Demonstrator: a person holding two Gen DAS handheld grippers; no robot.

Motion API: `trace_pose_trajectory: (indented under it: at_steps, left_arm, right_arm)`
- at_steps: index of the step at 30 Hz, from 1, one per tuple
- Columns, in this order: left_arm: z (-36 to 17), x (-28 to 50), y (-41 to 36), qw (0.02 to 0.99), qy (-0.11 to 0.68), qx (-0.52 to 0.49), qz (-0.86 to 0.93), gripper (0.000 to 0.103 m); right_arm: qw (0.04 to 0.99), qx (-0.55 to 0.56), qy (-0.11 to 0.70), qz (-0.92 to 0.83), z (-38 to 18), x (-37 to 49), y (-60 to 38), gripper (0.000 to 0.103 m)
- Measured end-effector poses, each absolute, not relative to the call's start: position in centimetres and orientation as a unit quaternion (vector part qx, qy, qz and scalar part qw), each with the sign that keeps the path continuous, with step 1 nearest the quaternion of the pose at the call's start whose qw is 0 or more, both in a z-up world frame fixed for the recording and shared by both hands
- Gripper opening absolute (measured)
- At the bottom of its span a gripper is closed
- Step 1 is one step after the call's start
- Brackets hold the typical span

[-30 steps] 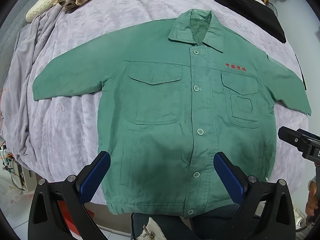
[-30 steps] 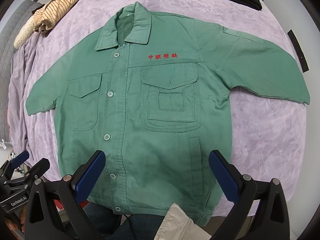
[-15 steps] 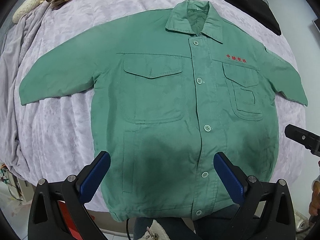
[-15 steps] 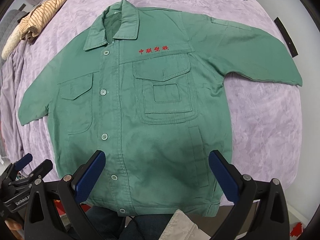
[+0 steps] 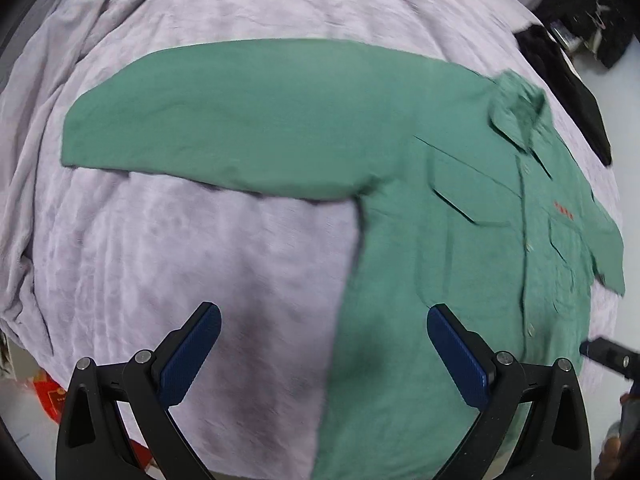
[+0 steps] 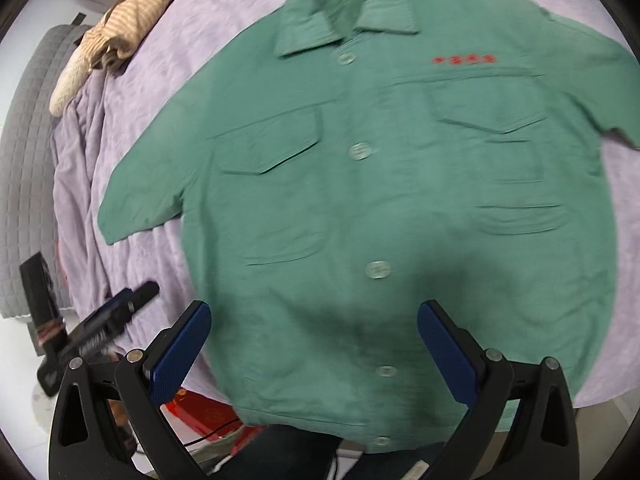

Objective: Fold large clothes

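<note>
A green button-up work jacket (image 6: 380, 200) with red chest lettering lies flat, front up, on a lilac blanket (image 5: 192, 272). In the left wrist view its long sleeve (image 5: 240, 128) stretches out to the left and the body (image 5: 460, 260) fills the right. My left gripper (image 5: 324, 344) is open over the blanket beside the jacket's left side seam, holding nothing. My right gripper (image 6: 314, 344) is open above the lower front of the jacket near the button line, also holding nothing. The left gripper (image 6: 100, 320) shows at the lower left of the right wrist view.
A striped beige garment (image 6: 116, 32) lies bunched at the far left of the bed. A grey quilted cover (image 6: 28, 200) hangs down the left side. Dark clothing (image 5: 568, 80) sits at the far right. Something red (image 6: 200, 412) lies on the floor under the near edge.
Both grippers have swung left: the left one now looks at the left sleeve and bare blanket, the right one sits over the middle buttons. The jacket itself has not moved.
</note>
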State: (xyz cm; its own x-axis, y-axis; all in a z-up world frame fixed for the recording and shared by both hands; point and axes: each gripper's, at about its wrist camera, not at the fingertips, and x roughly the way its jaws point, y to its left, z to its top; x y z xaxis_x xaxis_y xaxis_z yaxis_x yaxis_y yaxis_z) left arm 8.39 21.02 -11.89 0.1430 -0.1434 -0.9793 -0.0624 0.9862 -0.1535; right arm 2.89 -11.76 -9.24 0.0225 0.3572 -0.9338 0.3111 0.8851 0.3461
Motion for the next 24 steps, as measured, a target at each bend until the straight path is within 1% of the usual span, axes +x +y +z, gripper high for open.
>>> trace_pose_trajectory:
  at_steps: [6,9,10,12,13,14,15,16,17,20,24]
  left_arm:
    - [-16.7,13.1,33.7,0.773,0.603,-0.191,0.059,0.103]
    - [-19.6,14.9,37.9,0.763,0.587,-0.256,0.089,0.103]
    - [-20.4,15.4,38.8,0.761,0.581,-0.276,0.092,0.101]
    - [-21.8,16.2,39.8,0.756,0.573,-0.303,0.089,0.081]
    - [-22.3,16.4,40.1,0.756,0.568,-0.312,0.089,0.075]
    - [-22.6,16.6,40.3,0.758,0.562,-0.318,0.092,0.06]
    - [-22.6,16.7,40.4,0.762,0.553,-0.324,0.088,0.037]
    - [-22.5,17.2,41.0,0.767,0.541,-0.337,0.072,0.02]
    - [-22.2,17.3,41.4,0.769,0.533,-0.346,0.064,0.009]
    - [-19.9,17.6,40.5,0.795,0.512,-0.322,0.053,0.003]
    - [-14.0,19.0,35.5,0.841,0.473,-0.262,-0.009,0.003]
  right_arm:
    - [0.661,0.194,0.723,0.044,-12.2,4.3,-5.5,0.102]
    - [0.656,0.177,0.732,0.048,-13.6,4.6,-4.0,0.102]
    - [0.654,0.176,0.734,0.048,-13.9,4.6,-3.7,0.102]
    - [0.65,0.174,0.738,0.045,-14.7,4.7,-3.5,0.102]
    - [0.648,0.174,0.74,0.044,-15.0,4.7,-3.4,0.102]
    - [0.646,0.174,0.742,0.044,-15.3,4.8,-3.2,0.102]
    - [0.645,0.174,0.742,0.044,-15.4,4.8,-3.2,0.102]
    - [0.647,0.175,0.741,0.044,-15.5,4.8,-3.2,0.102]
    - [0.648,0.176,0.739,0.045,-15.5,4.7,-3.2,0.102]
    - [0.655,0.18,0.732,0.046,-15.3,4.7,-3.4,0.102]
    - [0.665,0.191,0.72,0.051,-14.8,4.4,-4.5,0.102]
